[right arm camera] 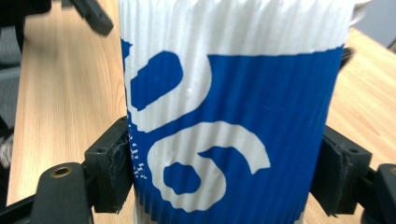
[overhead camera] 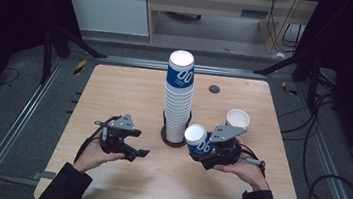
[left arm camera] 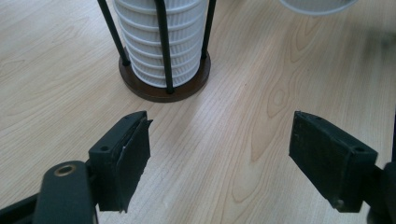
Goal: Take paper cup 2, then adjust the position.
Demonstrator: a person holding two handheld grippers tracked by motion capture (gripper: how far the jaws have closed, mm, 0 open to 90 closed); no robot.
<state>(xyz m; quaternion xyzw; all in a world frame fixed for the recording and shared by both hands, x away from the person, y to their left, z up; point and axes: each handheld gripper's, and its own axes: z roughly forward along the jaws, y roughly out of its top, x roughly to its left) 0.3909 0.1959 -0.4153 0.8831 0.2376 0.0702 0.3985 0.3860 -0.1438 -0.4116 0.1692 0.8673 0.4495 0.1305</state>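
A tall stack of white-and-blue paper cups (overhead camera: 178, 94) stands in a round dark holder (overhead camera: 172, 140) with black rods at the table's middle; its lower part (left arm camera: 163, 42) is in the left gripper view. My right gripper (overhead camera: 200, 146) is shut on one ribbed blue-and-white cup (overhead camera: 196, 136), tilted, just right of the holder. In the right gripper view both pads press the sides of that cup (right arm camera: 233, 93). My left gripper (overhead camera: 139, 148) rests low over the table left of the holder, jaws wide open with bare wood between them (left arm camera: 219, 140).
A single white cup (overhead camera: 238, 118) stands upright on the wooden table (overhead camera: 115, 92), behind my right gripper. A small dark round grommet (overhead camera: 214, 89) sits near the table's far edge. Metal rails and cables run on the floor around the table.
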